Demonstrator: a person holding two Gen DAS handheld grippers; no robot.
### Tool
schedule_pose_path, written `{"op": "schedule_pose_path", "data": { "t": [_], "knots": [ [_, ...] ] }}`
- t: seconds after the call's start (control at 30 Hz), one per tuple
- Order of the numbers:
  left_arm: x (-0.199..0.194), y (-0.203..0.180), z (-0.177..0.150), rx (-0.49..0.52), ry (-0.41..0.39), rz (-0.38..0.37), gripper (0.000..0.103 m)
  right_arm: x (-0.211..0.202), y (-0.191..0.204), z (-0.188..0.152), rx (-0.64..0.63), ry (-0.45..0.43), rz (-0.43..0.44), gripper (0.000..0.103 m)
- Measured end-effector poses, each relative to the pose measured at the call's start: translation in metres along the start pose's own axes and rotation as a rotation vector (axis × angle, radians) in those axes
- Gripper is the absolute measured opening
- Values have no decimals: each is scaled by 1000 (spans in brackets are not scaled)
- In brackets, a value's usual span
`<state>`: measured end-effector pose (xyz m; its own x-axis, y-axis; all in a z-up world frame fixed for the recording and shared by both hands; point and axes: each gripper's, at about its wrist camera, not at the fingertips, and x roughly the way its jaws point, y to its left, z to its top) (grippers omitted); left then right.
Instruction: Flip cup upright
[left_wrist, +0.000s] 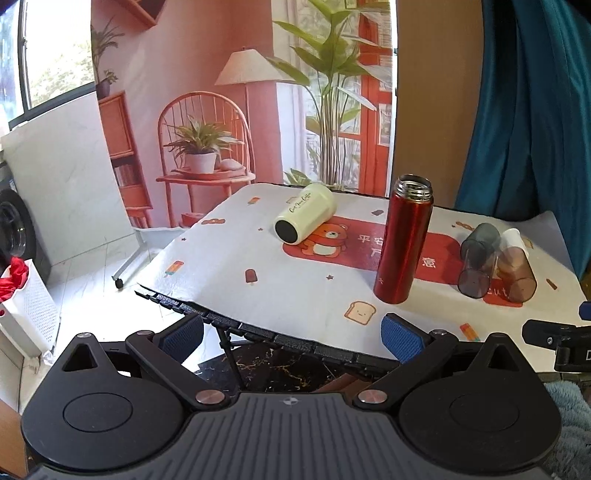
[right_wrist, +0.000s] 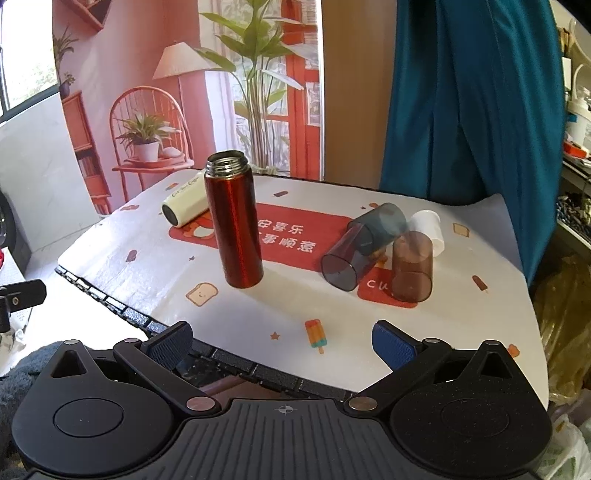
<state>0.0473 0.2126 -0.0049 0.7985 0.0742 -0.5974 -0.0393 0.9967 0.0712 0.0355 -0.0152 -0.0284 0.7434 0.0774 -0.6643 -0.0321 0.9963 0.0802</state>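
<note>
While both tongs hang back off near desk (left_wrist: 295, 306) edge, spread wide and empty, cream coffee cup (left_wrist: 305, 213) lies on side at 12 o'clock from left tongs (left_wrist: 293, 334), 11 from right tongs (right_wrist: 284, 341). Long axis runs far-right to near-left, black base facing camera. Left looks nearer. Script on cup, maybe "Coffee", too small to be sure. Red thermos (right_wrist: 234, 219) upright, partly blocks right's line.

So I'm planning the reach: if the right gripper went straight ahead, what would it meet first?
Probably the red flask, upright just left of centre; the right gripper, open, might pass beside it. Depth is unclear.
</note>
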Motion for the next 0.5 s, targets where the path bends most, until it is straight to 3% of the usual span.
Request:
{"op": "schedule_pose_path", "data": {
  "t": [0.5],
  "knots": [
    [6, 6, -3, -25, 31, 3, 103, 4, 2, -3, -5, 8, -6, 103]
  ]
}}
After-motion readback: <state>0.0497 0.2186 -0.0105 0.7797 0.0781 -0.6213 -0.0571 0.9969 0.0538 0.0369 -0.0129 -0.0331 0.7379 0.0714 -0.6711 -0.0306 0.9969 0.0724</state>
